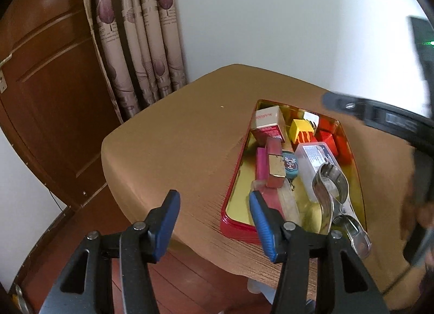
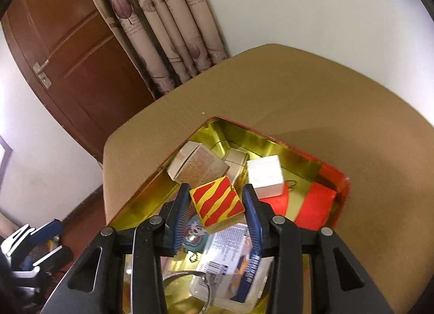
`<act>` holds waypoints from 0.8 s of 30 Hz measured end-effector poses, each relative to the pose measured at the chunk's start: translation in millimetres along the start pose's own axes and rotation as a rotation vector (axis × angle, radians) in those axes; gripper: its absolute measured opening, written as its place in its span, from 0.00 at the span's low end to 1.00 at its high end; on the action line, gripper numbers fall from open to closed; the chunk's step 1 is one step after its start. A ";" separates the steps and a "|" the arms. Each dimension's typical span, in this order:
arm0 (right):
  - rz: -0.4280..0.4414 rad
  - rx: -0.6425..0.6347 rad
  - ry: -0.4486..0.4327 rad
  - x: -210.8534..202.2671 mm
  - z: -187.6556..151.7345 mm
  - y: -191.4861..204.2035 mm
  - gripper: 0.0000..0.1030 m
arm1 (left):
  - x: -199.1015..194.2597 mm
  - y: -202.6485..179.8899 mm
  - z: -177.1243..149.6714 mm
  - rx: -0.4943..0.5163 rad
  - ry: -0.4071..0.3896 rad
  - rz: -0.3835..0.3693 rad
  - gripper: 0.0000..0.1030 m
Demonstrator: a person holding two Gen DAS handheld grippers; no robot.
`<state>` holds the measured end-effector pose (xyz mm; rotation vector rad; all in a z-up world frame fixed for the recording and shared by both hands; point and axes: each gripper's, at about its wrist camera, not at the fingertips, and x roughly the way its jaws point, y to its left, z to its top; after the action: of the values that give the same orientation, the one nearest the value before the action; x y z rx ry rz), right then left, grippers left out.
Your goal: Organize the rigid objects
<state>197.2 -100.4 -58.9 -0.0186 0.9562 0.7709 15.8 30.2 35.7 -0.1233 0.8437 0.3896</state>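
I have the right gripper (image 2: 217, 202) over the red tin (image 2: 335, 175), its jaws either side of the striped block (image 2: 217, 201); whether they pinch it I cannot tell. My left gripper (image 1: 214, 216) hangs open at the tin's near left corner, empty. Only the left view shows the metal clamp (image 1: 332, 192) lying in the tin.

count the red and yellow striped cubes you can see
1. The red and yellow striped cube sits in the red tin, between the fingers of the right gripper, which bracket it without clearly gripping. Others could be hidden under the pile.
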 end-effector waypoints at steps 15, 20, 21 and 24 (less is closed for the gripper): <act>-0.244 -0.099 -0.335 -96.5 -49.1 49.3 0.77 | -31.0 -23.5 -5.2 0.112 -0.172 -0.071 0.53; -0.361 -0.043 -0.444 -125.9 -85.2 63.6 0.92 | -38.5 -22.6 -6.0 0.086 -0.202 -0.170 0.53; -0.375 -0.029 -0.451 -129.4 -91.5 65.0 0.92 | -40.5 -23.4 -6.0 0.086 -0.207 -0.180 0.53; -0.439 0.009 -0.477 -140.3 -107.1 65.7 0.93 | -42.5 -26.0 -6.7 0.086 -0.204 -0.178 0.53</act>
<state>32.9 -170.1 1.2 -0.0338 0.4740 0.3383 -4.4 -7.7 61.9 -0.0766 0.6406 0.1939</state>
